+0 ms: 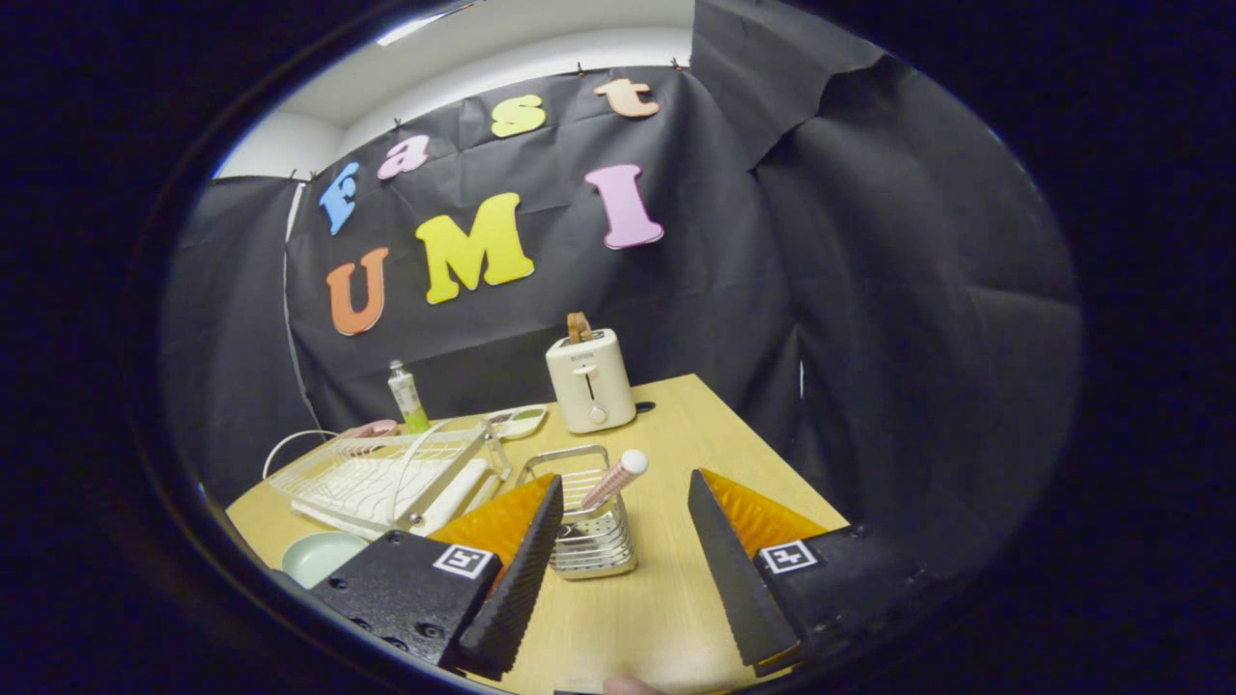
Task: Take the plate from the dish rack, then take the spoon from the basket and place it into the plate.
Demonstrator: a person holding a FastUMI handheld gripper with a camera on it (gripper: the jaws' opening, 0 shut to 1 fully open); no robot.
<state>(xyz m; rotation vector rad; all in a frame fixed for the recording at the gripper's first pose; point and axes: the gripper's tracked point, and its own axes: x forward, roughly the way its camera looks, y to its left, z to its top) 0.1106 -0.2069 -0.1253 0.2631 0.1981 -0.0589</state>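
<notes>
My claw (pixel 623 512) is open, gripping nothing.
The spoon (pixel 612 481) stands in the basket (pixel 591 545) between its fingers; the plate (pixel 319 556), I think, lies on the tabletop (pixel 666 425).

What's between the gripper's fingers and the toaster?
In the gripper view, the open gripper faces the metal basket holding the spoon; beyond is bare table up to the toaster.

left fingers (pixel 526 550) hide part of the basket (pixel 589 526).

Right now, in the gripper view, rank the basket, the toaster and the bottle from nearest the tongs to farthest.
The open tongs hold nothing.
1. Basket: just ahead, between the fingers, spoon handle sticking out.
2. Toaster: beyond the basket.
3. Bottle: farthest, behind the dish rack.
</notes>
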